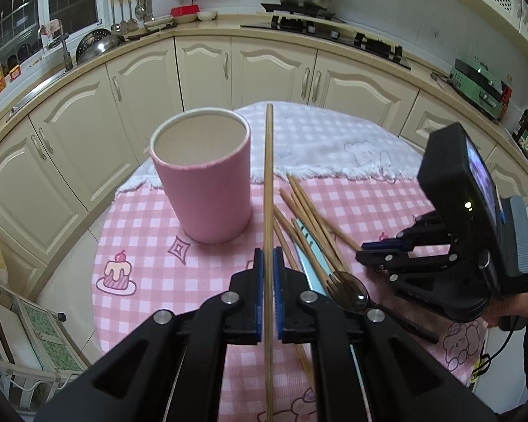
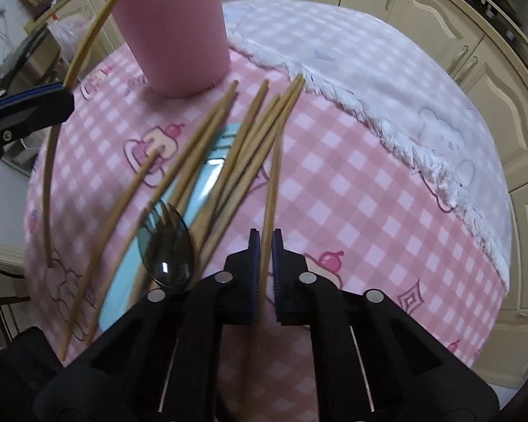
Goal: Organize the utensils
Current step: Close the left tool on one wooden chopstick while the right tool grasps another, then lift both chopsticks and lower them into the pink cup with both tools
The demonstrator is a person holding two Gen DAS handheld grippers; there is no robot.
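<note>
Pink cup: upright, far left on the gingham worktop.
Left tongs: clenched on one chopstick, just right of the cup.
Loose chopsticks: piled right, beside a dark spoon.
Right tongs: clamped on another chopstick.

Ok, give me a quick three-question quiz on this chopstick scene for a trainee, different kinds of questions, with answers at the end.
1. True or false: the left gripper is shut on a chopstick.
2. What does the right gripper have between its fingers? A) the spoon B) a chopstick C) nothing
3. Fill in: the pink cup stands ____ on the checked cloth.

Key
1. True.
2. B: another chopstick runs between them; the spoon lies in the pile beside it.
3. Upright, with nothing visible inside it.
</note>
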